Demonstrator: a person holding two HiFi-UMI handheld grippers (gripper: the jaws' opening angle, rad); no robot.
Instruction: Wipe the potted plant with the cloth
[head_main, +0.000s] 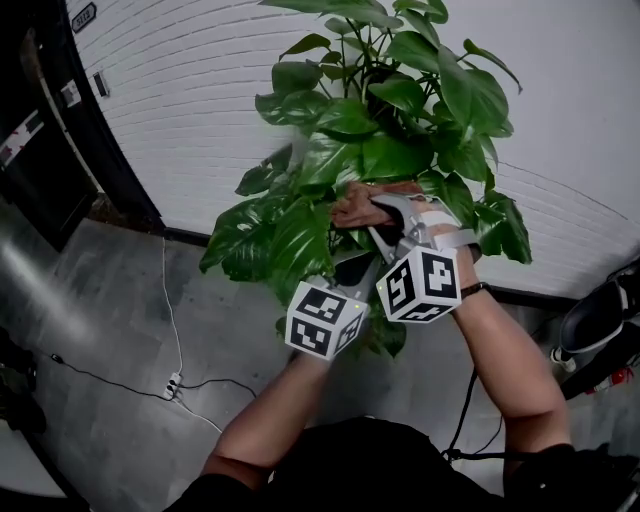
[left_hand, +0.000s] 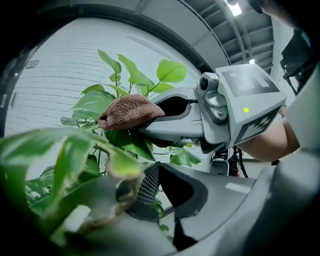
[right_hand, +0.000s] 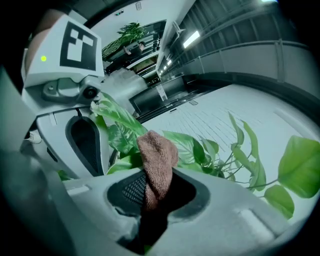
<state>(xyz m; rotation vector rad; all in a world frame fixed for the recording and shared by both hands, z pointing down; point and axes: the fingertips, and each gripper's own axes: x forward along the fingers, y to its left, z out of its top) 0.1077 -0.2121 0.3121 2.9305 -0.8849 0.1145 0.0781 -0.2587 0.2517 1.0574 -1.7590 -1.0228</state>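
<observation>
The potted plant spreads broad green leaves in front of me; its pot is hidden. My right gripper is shut on a brown cloth, and the cloth rests on a leaf near the middle of the plant. In the right gripper view the cloth sticks up from between the closed jaws of that gripper. My left gripper sits just below, its tips among the leaves. In its own view the left gripper is closed on a blurred leaf, under the cloth.
A white brick wall stands behind the plant. A power strip with cables lies on the grey floor at the left. A dark panel stands at far left. Black equipment sits at the right.
</observation>
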